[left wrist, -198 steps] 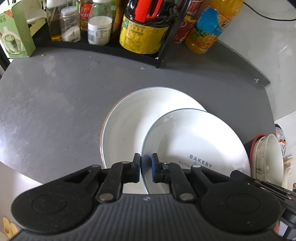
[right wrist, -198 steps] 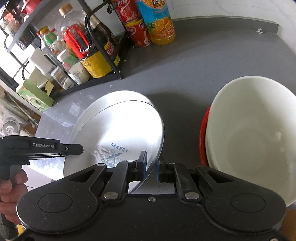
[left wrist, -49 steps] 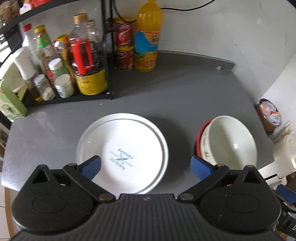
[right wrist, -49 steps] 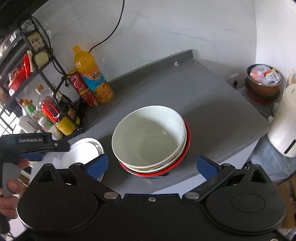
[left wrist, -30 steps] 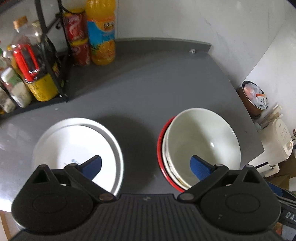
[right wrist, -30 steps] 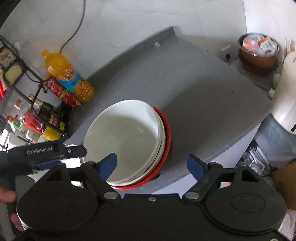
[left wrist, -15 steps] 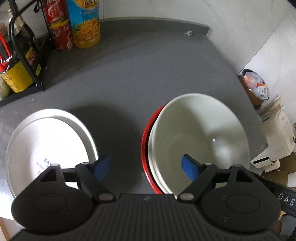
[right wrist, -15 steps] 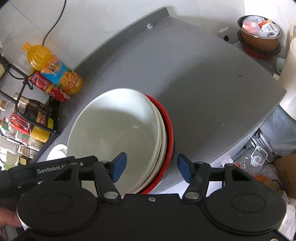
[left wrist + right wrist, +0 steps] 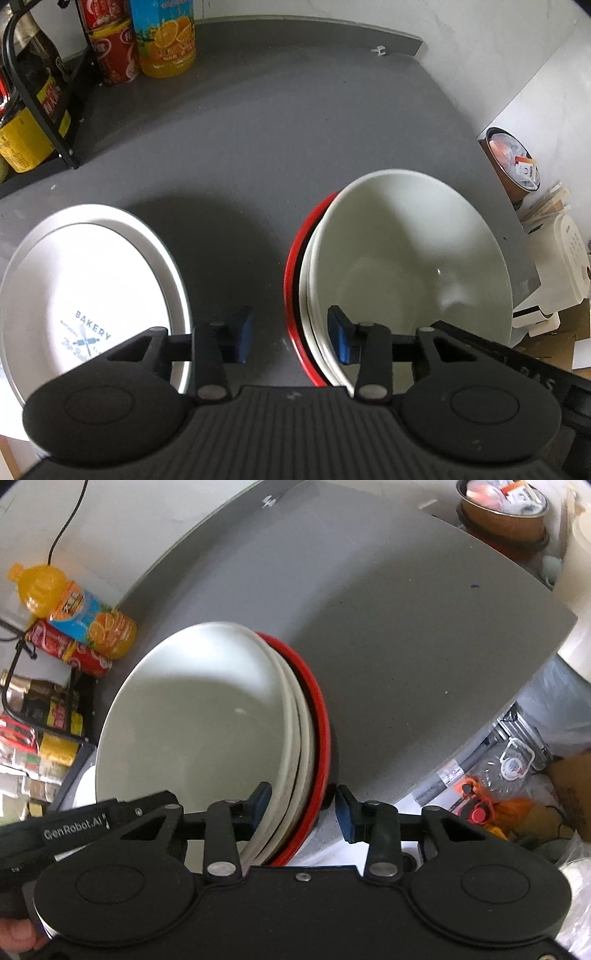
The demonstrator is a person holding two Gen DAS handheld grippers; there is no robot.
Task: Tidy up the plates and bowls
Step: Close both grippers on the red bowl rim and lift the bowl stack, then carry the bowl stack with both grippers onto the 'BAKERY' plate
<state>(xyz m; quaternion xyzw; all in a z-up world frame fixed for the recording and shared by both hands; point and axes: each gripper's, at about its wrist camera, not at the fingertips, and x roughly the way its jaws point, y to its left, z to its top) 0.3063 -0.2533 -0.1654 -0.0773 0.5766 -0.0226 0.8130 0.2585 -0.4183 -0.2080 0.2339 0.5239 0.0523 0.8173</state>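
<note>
Both claws lower and closer to bowl stack (image 9: 406, 258) than a second ago, jaws just been closing. Left claw (image 9: 291, 338) half narrowed, straddles stack's left rim: one blue pad outside over tabletop (image 9: 258, 147), other inside top white bowl; pads not pressing. Right claw (image 9: 303, 808) likewise straddles stack's right rim, gap visible at outer pad. Red bowl (image 9: 321, 716) lowest in stack. BAKERY plate (image 9: 88, 288) atop larger plate, left of stack, apart. Orange juice bottle (image 9: 166, 37) far behind stack.
</note>
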